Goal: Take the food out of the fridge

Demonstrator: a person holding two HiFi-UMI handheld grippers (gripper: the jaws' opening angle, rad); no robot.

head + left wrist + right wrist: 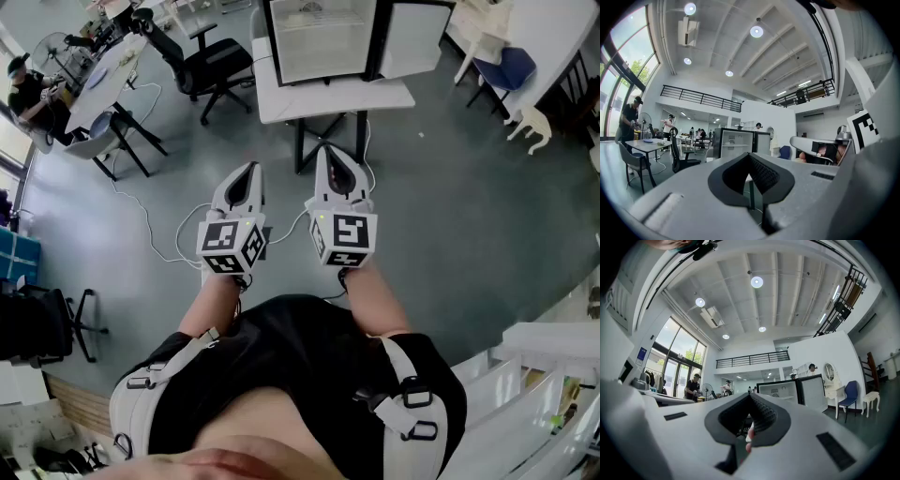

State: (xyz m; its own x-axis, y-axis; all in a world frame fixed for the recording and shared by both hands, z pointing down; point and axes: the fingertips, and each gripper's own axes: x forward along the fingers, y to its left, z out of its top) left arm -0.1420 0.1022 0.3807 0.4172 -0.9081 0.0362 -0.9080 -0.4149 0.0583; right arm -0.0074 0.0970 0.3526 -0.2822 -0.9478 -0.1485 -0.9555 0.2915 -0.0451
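Note:
A small black fridge (323, 37) stands on a white table (333, 96) ahead of me, its door (412, 36) swung open to the right. The inside looks white with a shelf, and I can make out no food in it. Both grippers are held side by side in front of my body, well short of the table. My left gripper (248, 171) is shut with nothing between its jaws, and so is my right gripper (328, 152). The fridge (733, 143) shows far off past the left gripper (750, 154), and the fridge (783, 392) likewise beyond the right gripper (751, 394).
A black office chair (211, 64) stands left of the fridge table. A long desk (103, 70) with a seated person is at far left. A white cable (155, 234) trails over the grey floor. A blue chair (506, 66) and white stool (530, 124) sit at right.

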